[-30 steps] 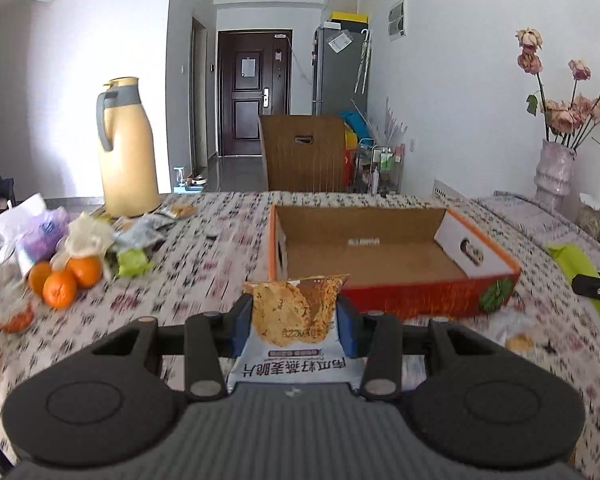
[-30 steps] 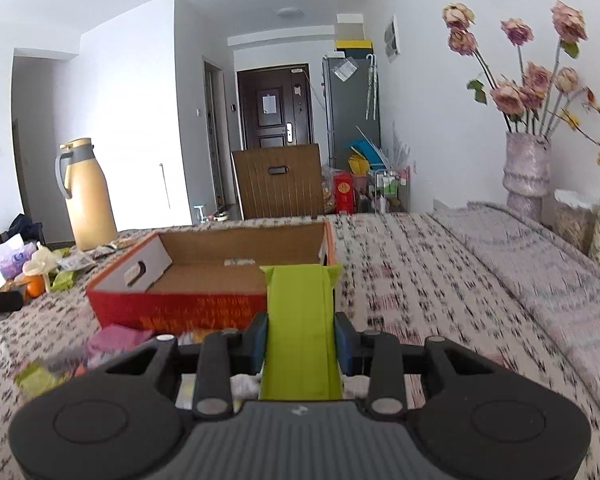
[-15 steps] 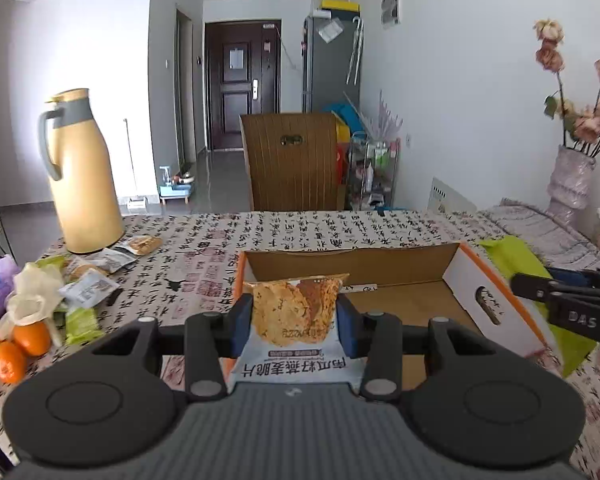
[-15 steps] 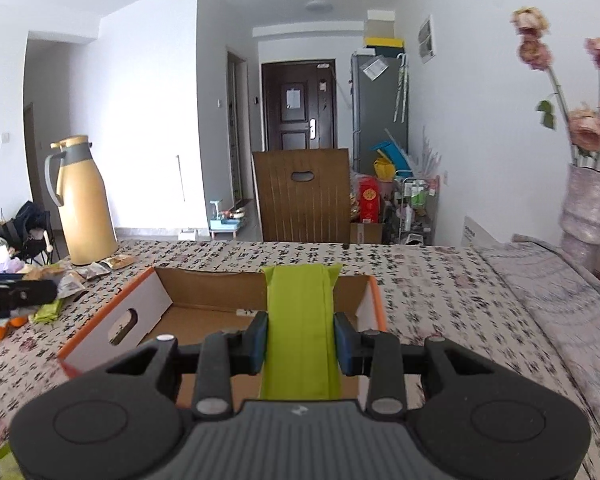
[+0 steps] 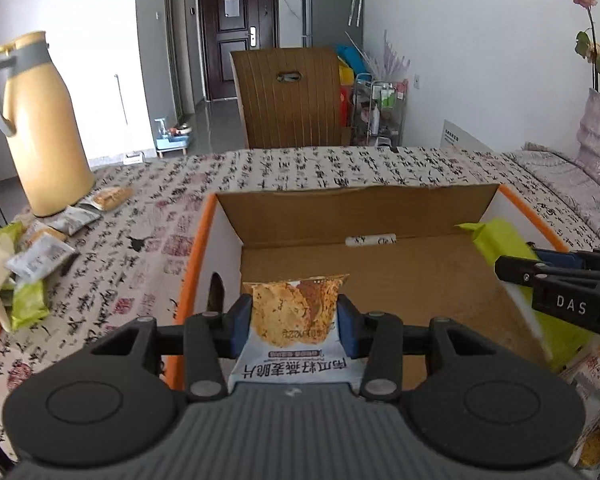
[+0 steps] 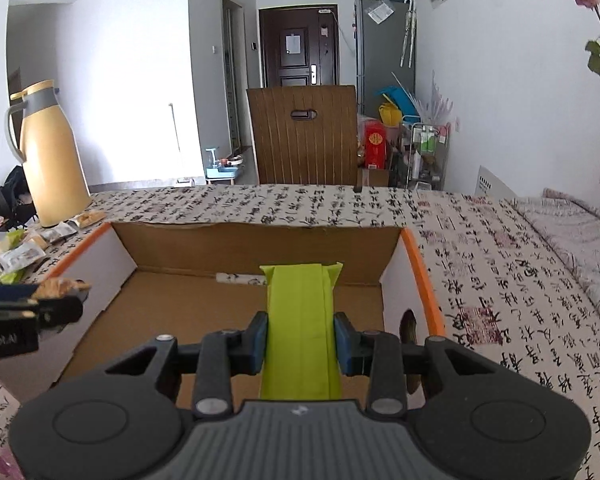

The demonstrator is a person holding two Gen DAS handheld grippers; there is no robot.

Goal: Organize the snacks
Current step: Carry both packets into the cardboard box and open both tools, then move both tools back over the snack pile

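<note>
Left wrist view has the left gripper point(image 5: 295, 316) easing its jaws open around the oat-crisp packet point(image 5: 296, 322) over the cardboard box's point(image 5: 416, 210) left edge, while the right gripper point(image 6: 301, 344) stays clenched on the green packet point(image 6: 300, 320) near the right edge.

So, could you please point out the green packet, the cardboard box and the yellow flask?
green packet point(image 6: 300, 320), right wrist view, middle of wrapper
cardboard box point(image 6: 256, 246), right wrist view, far wall
yellow flask point(image 5: 44, 132), left wrist view, body

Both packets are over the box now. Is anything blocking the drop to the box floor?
Nothing visible does. The cardboard box is open-topped, its floor bare under the green packet and the chip packet. Only a small white label lies by the far wall.
</note>
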